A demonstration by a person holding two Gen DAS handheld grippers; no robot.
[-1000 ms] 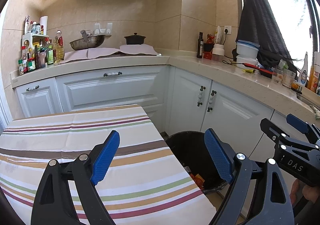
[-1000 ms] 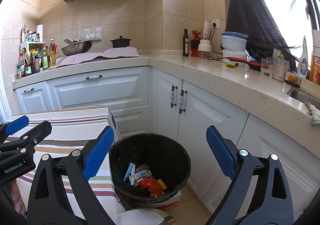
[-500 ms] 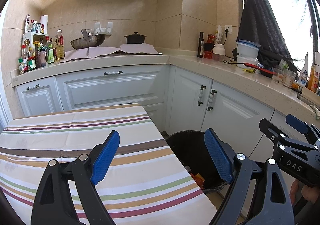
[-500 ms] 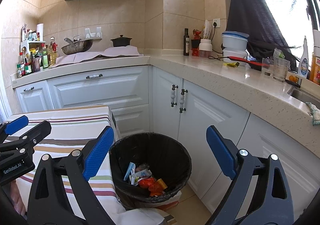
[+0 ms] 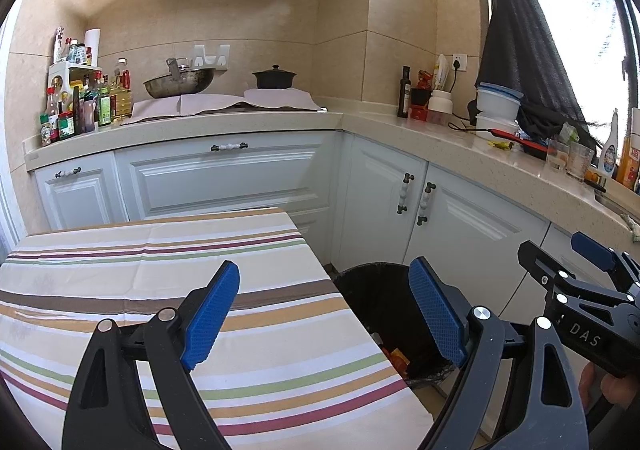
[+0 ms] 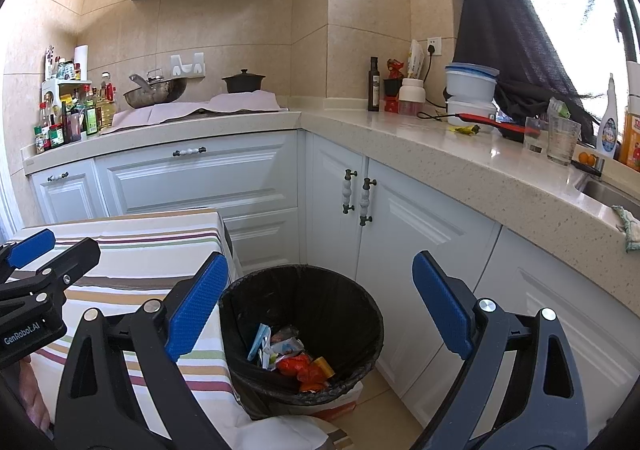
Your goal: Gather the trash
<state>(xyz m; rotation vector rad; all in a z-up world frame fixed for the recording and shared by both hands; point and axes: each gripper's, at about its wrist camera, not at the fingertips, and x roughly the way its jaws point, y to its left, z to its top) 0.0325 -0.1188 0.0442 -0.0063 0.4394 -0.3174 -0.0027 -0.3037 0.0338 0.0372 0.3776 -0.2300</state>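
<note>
1. Right wrist view: the trash (image 6: 294,354), a small heap of wrappers in blue, white, red and orange, lies at the bottom of the bin (image 6: 362,304), a round black-lined pail on the floor. In the left wrist view only an orange-red scrap of it (image 5: 396,360) shows past the cloth edge.
2. The bin stands just beside the desk (image 6: 132,262), which wears a striped cloth, and in front of the white cabinet doors (image 6: 400,217). No loose piece is visible on the striped cloth (image 5: 160,274) in either view.
3. The right gripper (image 6: 320,306) hangs above the bin mouth, jaws spread wide with nothing between them.
4. The left gripper (image 5: 324,314) hangs over the desk's near corner, jaws likewise wide apart and empty.
5. Judgement: collection from the desk appears finished or nearly so. To do the step well, scan the desk and the floor round the bin for stray pieces before withdrawing.
6. Should a wrapper remain, approach it low and flat, close on its bulk rather than a loose flap, and release it only when squarely over the bin mouth, since light foil may drift onto the rim or floor.
</note>
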